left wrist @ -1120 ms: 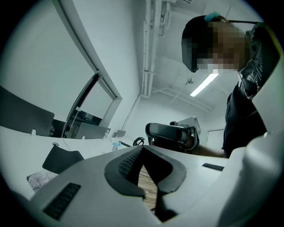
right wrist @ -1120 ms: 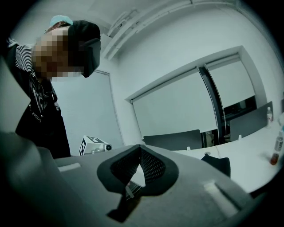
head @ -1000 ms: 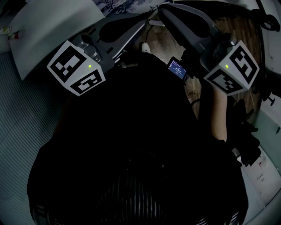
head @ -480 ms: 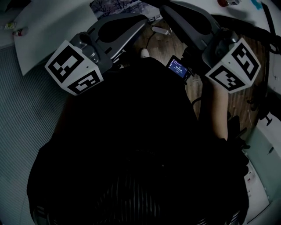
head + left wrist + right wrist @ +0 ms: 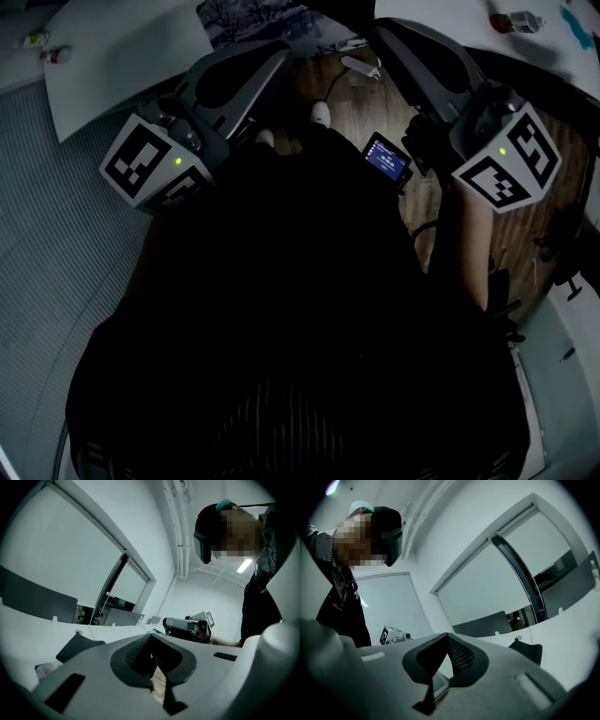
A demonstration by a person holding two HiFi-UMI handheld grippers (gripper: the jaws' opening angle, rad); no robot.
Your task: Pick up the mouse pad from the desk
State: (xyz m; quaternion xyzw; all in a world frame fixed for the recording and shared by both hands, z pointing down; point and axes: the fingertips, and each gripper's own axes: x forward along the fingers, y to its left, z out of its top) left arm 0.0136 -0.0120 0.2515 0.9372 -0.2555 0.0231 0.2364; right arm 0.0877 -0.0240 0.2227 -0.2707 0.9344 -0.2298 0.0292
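Nearest the head camera is the person's dark-clothed body (image 5: 300, 309), and both tools reach from it toward the top of the head view. The left gripper (image 5: 279, 54) has its jaws together with nothing between them. The right gripper (image 5: 384, 30) is likewise closed and empty. Past the brown wooden floor (image 5: 375, 103) lies the rectangular mouse pad printed with bare winter trees (image 5: 253, 17), just beside the white surface (image 5: 122, 47) and cropped by the top of the frame. What it rests on is unclear. Its long axis runs across the view, so it sits ahead of and between both grippers. The left gripper looks nearer to its near edge, the right to its right end.
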